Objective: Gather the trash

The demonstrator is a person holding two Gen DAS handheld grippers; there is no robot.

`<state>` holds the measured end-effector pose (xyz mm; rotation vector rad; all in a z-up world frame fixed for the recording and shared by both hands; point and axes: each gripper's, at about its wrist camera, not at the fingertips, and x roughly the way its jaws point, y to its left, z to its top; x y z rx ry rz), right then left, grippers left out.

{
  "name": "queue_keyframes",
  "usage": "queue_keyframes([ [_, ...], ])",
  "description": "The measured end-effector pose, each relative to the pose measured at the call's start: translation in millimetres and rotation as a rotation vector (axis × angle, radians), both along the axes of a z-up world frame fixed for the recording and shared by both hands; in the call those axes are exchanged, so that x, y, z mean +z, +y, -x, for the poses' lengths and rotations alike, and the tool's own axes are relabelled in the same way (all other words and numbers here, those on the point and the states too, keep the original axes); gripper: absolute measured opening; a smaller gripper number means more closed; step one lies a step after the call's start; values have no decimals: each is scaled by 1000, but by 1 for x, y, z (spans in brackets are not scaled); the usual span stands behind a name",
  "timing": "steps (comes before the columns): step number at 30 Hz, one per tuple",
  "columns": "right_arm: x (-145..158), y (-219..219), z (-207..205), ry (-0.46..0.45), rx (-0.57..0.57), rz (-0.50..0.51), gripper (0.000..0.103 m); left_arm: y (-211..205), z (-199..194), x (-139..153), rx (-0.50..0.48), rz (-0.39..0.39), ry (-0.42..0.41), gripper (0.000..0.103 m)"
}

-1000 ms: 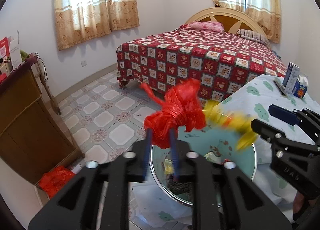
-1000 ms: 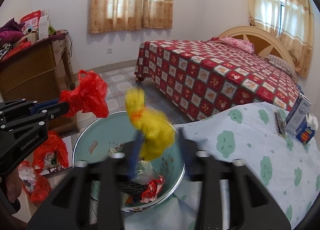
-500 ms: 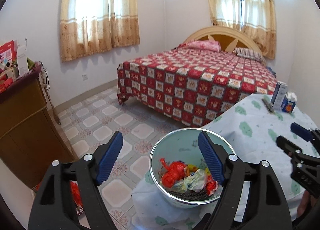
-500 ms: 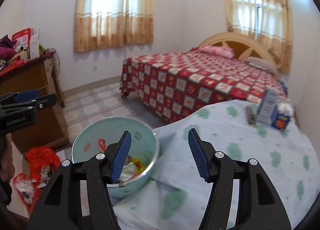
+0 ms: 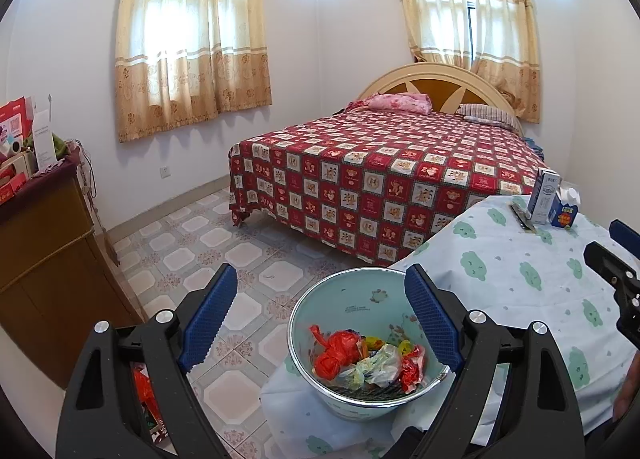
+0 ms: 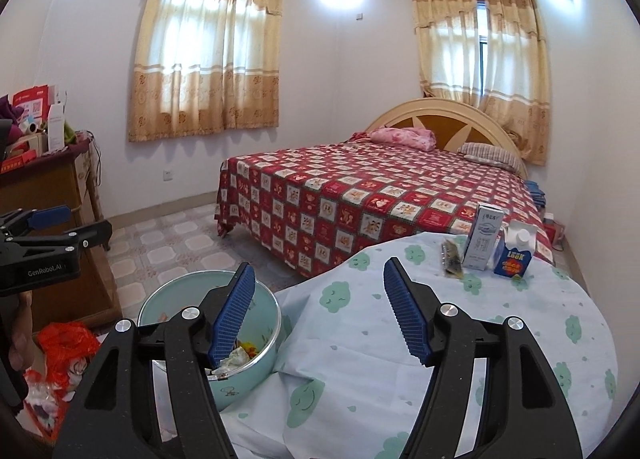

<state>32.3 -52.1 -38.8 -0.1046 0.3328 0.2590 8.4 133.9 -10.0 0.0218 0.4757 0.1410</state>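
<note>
A pale green basin (image 5: 352, 299) (image 6: 172, 299) stands at the edge of the cloth-covered table (image 5: 520, 291). It holds a red plastic bag (image 5: 334, 351), a white wrapper (image 5: 376, 365), a yellow scrap (image 5: 404, 347) and a red wrapper (image 5: 412, 369). My left gripper (image 5: 320, 279) hangs above and behind the basin, its jaws opening with nothing between them. My right gripper (image 6: 319, 271) is over the table's near left part, beside the basin. Its jaws are opening too and hold nothing. Far back on the table stand a white carton (image 6: 482, 239), a blue carton (image 6: 514, 255) and a dark flat item (image 6: 450, 259).
A bed (image 5: 380, 179) with a red checked cover fills the far side of the room. A wooden cabinet (image 5: 44, 251) piled with boxes stands at the left. Red plastic bags (image 6: 66, 347) lie on the tiled floor (image 5: 224, 251) by the cabinet.
A second ago the left gripper held the red bag and the right a yellow piece above the basin. Both let go, the pieces lie in the basin, and both grippers drew back and up.
</note>
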Motion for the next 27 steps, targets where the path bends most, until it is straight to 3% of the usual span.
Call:
queue_keyframes([
  [5,1,1,1,0,-1,2,67,2,1,1,9,0,-9,90],
  [27,4,2,4,-9,-11,3,70,2,5,4,-5,-7,-16,92],
])
